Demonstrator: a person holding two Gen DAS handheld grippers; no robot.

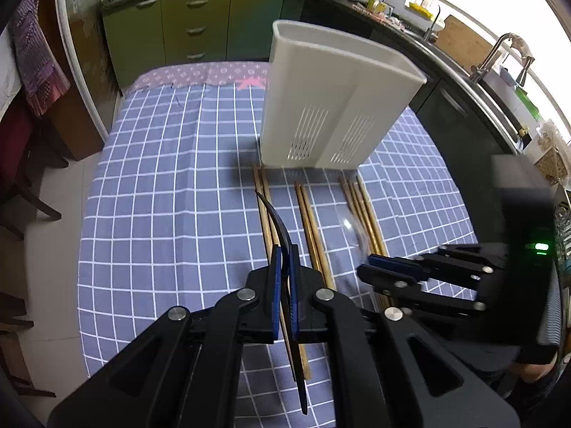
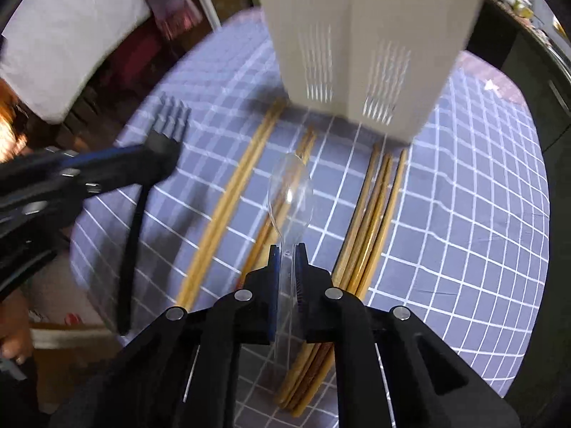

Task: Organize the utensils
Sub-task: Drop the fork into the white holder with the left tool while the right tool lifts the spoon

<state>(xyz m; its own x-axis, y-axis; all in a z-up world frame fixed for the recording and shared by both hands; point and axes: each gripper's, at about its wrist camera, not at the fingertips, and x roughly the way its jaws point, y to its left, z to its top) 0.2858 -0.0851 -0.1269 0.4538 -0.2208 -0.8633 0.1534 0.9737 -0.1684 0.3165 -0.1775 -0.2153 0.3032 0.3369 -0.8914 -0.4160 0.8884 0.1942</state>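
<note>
Table: blue-grey cloth with a white grid, fills the middle of both views.
Holder: white slotted utensil caddy, upright on the cloth, upper centre-right of the left wrist view, top centre of the right wrist view.
Chopsticks: three wooden groups lying on the cloth just below the holder, side by side, running toward the cameras.
Left gripper: lower centre of its own view, fingers clamped on the handle of the black fork; tines blurred, at left in the right wrist view, off the cloth.
Right gripper: lower centre of its own view, fingers pinched on the handle of the clear plastic spoon; bowl points at the holder, above the middle chopstick group.
</note>
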